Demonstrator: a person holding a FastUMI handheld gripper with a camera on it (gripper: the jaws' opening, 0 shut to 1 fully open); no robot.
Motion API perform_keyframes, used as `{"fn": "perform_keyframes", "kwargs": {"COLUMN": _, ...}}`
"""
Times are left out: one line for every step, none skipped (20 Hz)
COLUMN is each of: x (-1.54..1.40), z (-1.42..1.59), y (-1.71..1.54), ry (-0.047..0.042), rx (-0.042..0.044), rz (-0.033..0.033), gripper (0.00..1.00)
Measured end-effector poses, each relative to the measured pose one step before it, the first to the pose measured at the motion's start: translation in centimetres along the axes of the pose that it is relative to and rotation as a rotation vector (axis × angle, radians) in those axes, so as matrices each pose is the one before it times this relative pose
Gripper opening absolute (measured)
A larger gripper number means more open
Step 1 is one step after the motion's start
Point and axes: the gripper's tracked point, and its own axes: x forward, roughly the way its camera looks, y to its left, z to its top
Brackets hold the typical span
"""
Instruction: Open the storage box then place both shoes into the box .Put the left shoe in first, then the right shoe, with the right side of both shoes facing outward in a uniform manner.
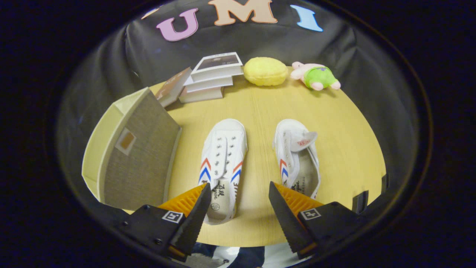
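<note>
- The gripper (240,193) is seen from behind, pointed forward and slightly down.
- Its two fingers (199,208) are spread wide apart.
- Nothing is held or touched by either finger.

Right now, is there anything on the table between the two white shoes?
No. In the gripper view, bare wooden table separates the left shoe from the right shoe. The open gripper hovers over that gap.
</note>
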Motion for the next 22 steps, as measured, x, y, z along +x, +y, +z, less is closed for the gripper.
{"fn": "perform_keyframes", "kwargs": {"x": 0.647, "z": -0.324, "y": -0.141, "ry": 0.00063, "rx": -0.00121, "rz": -0.00680, "gripper": 0.97}}
{"fn": "perform_keyframes", "kwargs": {"x": 0.719, "z": -0.219, "y": -0.363, "ry": -0.00019, "rx": -0.00205, "rz": -0.01216, "gripper": 0.96}}
{"fn": "perform_keyframes", "kwargs": {"x": 0.621, "z": -0.168, "y": -0.190, "ry": 0.00215, "rx": -0.00190, "rz": -0.00965, "gripper": 0.95}}
{"fn": "perform_keyframes", "kwargs": {"x": 0.563, "z": -0.190, "y": -0.054, "ry": 0.00207, "rx": -0.00295, "rz": -0.00272, "gripper": 0.93}}
{"fn": "perform_keyframes", "kwargs": {"x": 0.483, "z": -0.108, "y": 0.240, "ry": 0.00414, "rx": -0.00092, "rz": 0.00652, "gripper": 0.92}}
{"fn": "perform_keyframes", "kwargs": {"x": 0.479, "z": -0.167, "y": 0.100, "ry": 0.00393, "rx": -0.00578, "rz": -0.00095, "gripper": 0.86}}
{"fn": "perform_keyframes", "kwargs": {"x": 0.453, "z": -0.267, "y": -0.212, "ry": 0.00382, "rx": -0.00927, "rz": -0.00986, "gripper": 0.80}}
{"fn": "perform_keyframes", "kwargs": {"x": 0.350, "z": -0.296, "y": 0.082, "ry": 0.00634, "rx": -0.00111, "rz": 0.00190, "gripper": 0.73}}
{"fn": "perform_keyframes", "kwargs": {"x": 0.087, "z": 0.183, "y": 0.364, "ry": -0.00402, "rx": 0.02028, "rz": 0.01722, "gripper": 0.67}}
{"fn": "perform_keyframes", "kwargs": {"x": 0.157, "z": 0.126, "y": -0.027, "ry": -0.00480, "rx": 0.02068, "rz": 0.00727, "gripper": 0.61}}
{"fn": "perform_keyframes", "kwargs": {"x": 0.135, "z": -0.031, "y": 0.102, "ry": 0.00339, "rx": 0.01854, "rz": 0.01275, "gripper": 0.55}}
{"fn": "perform_keyframes", "kwargs": {"x": 0.146, "z": -0.195, "y": 0.649, "ry": 0.00410, "rx": 0.02580, "rz": 0.04590, "gripper": 0.49}}
{"fn": "perform_keyframes", "kwargs": {"x": 0.337, "z": -0.099, "y": 0.533, "ry": 0.00462, "rx": 0.03601, "rz": 0.03137, "gripper": 0.42}}
{"fn": "perform_keyframes", "kwargs": {"x": 0.016, "z": -0.035, "y": 0.415, "ry": 0.00291, "rx": 0.03846, "rz": 0.02537, "gripper": 0.36}}
{"fn": "perform_keyframes", "kwargs": {"x": -0.200, "z": -0.047, "y": -0.027, "ry": -0.00223, "rx": 0.02514, "rz": 0.00792, "gripper": 0.30}}
{"fn": "perform_keyframes", "kwargs": {"x": 0.276, "z": -0.124, "y": 0.062, "ry": 0.00708, "rx": 0.01280, "rz": 0.01841, "gripper": 0.24}}
{"fn": "perform_keyframes", "kwargs": {"x": -0.132, "z": 0.071, "y": 0.060, "ry": 0.00103, "rx": 0.02599, "rz": 0.00411, "gripper": 0.18}}
{"fn": "perform_keyframes", "kwargs": {"x": -0.080, "z": -0.119, "y": 0.300, "ry": 0.00422, "rx": 0.02127, "rz": 0.01496, "gripper": 0.12}}
{"fn": "perform_keyframes", "kwargs": {"x": -0.301, "z": -0.001, "y": -0.184, "ry": 0.01148, "rx": 0.00545, "rz": -0.00155, "gripper": 0.10}}
{"fn": "perform_keyframes", "kwargs": {"x": 0.242, "z": -0.173, "y": 0.196, "ry": 0.00809, "rx": -0.00141, "rz": 0.01046, "gripper": 0.09}}
{"fn": "perform_keyframes", "kwargs": {"x": -0.035, "z": -0.115, "y": 0.228, "ry": 0.00677, "rx": 0.00276, "rz": 0.01408, "gripper": 0.08}}
{"fn": "perform_keyframes", "kwargs": {"x": 0.009, "z": 0.151, "y": 0.084, "ry": -0.00849, "rx": 0.00783, "rz": 0.01015, "gripper": 0.07}}
